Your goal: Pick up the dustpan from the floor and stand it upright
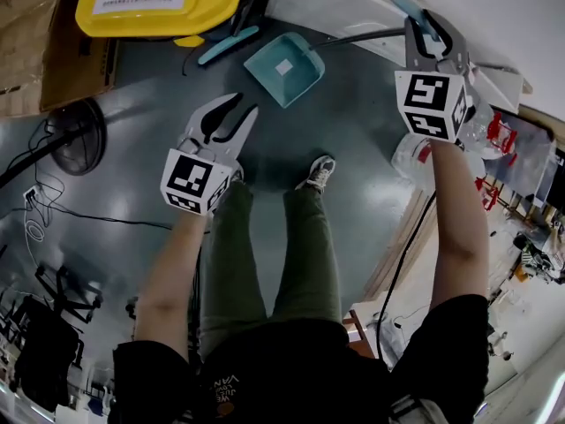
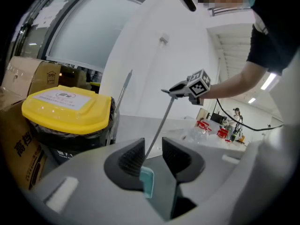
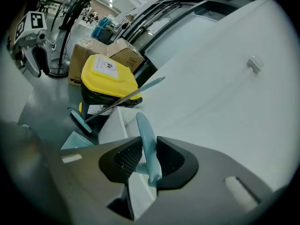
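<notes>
Grey floor runs between a white wall and a yellow-lidded bin, and the teal dustpan sits low beside that bin, its long handle slanting up to the right gripper. That gripper is clamped on the handle's teal grip. The left gripper hangs well apart from it, jaws spread and empty. The pan probably rests on the floor, though the angle leaves that unsure. The lift looks done and the standing-up step is in hand. Next, the handle needs bringing vertical over the pan, with the base settled flat before the right gripper lets go.
</notes>
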`<state>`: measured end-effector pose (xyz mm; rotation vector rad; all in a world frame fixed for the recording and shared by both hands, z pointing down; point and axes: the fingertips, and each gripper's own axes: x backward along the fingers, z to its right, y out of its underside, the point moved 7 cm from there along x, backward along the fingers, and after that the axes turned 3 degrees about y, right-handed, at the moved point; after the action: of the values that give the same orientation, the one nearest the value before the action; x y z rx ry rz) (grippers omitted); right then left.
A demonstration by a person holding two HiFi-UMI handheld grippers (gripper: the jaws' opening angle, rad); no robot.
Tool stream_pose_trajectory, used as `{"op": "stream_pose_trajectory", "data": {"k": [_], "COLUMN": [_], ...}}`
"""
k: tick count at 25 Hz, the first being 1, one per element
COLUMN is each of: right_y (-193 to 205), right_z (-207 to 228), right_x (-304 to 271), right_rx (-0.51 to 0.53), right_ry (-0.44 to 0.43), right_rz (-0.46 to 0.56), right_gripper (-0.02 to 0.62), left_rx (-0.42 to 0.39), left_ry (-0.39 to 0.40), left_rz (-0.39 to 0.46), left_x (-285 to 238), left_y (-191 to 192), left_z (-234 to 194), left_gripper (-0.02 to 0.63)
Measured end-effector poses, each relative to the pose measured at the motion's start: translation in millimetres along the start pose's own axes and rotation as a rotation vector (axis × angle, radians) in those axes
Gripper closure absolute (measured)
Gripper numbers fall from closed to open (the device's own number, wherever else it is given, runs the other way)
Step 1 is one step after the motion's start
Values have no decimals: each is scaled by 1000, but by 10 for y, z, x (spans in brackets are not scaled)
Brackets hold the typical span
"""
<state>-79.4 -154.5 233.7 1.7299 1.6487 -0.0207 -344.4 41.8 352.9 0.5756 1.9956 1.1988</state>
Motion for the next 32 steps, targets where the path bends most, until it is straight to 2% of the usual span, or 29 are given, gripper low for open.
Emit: {"op": "stream_pose_trajectory", "data": {"k": [9,12,18,24,32], "right_y": [-300,-350,-337,-290,-341], "right_z": [-338,-436,-580,-596,-771], "right_x": [19,96,237,338,531], "right_rx": [143,157,77,-61,-82], "right_ry": [-38,-48,-95,-121,-231], "right_rz": [95,125,165,132,88], "right_gripper": [506,505,500,488,458], "left_rx": [17,22,23,25,1], "left_ry": [-15,-17,-15,-12,-5], "left_rz": [-4,-8,-14,-18,4], "left_x": [186,221,280,347,479], "left_y": [102,111,89,-15,-356], "left_z": [-119,-127,-143,-52,84], "left_gripper": [439,439,439,439,439]}}
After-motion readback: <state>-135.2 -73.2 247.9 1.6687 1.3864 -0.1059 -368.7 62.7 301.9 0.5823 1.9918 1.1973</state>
